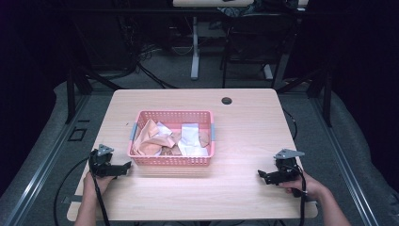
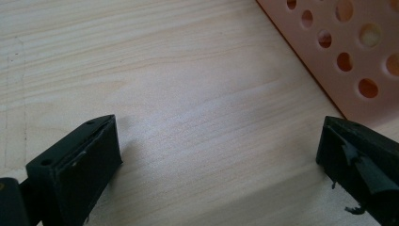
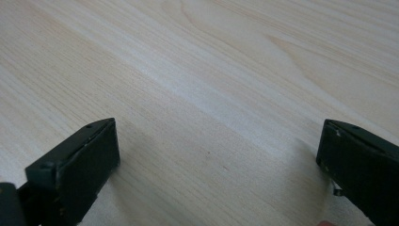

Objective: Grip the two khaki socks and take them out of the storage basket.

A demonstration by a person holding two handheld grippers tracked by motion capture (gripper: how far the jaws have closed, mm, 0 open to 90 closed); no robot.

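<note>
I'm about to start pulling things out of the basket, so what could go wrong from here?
The cloths lie crumpled together in the basket, so a grab may lift several at once. The basket looks light and may slide or tip if a cloth snags on its holed wall. The left gripper sits open right by the basket's corner, so a quick move could knock it. The right gripper is farther off.

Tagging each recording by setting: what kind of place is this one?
Probably a lab or recording workspace: a light wooden desk on grey carpet, floor cables running under other desks behind, dark frame legs around it.
</note>
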